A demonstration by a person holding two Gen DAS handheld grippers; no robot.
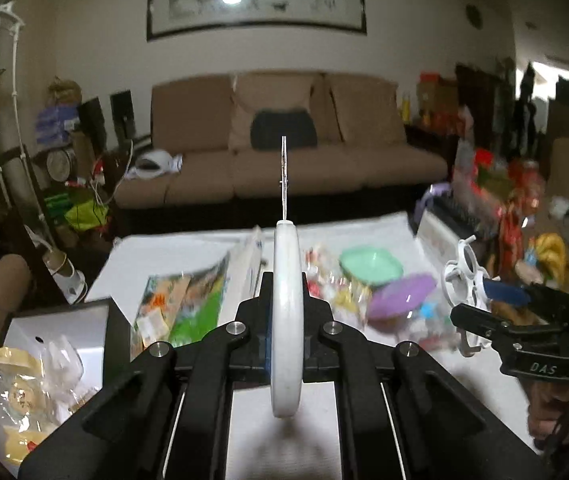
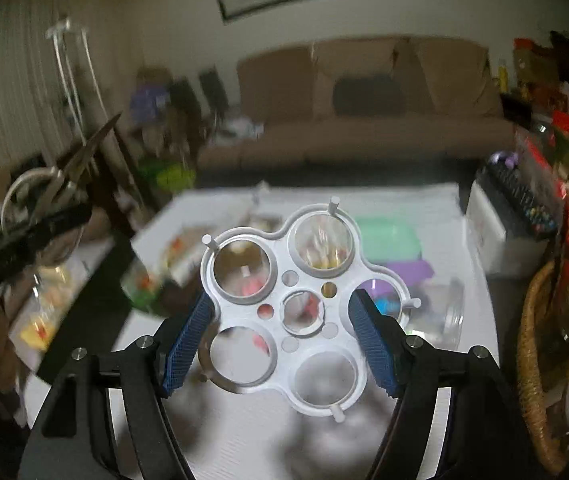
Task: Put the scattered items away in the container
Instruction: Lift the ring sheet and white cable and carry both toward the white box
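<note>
My left gripper is shut on a pair of scissors with white handles; the blades point away, above the white table. It also shows at the left of the right wrist view, with the scissors. My right gripper is shut on a white plastic rack with round holes, held above the table; this rack also shows in the left wrist view. A green container and a purple lid lie ahead among scattered small packets.
A colourful printed bag and a white box with wrapped snacks sit left. A wicker basket with jars stands at the right edge. A white box with a dark tray is at the back right. A brown sofa stands behind.
</note>
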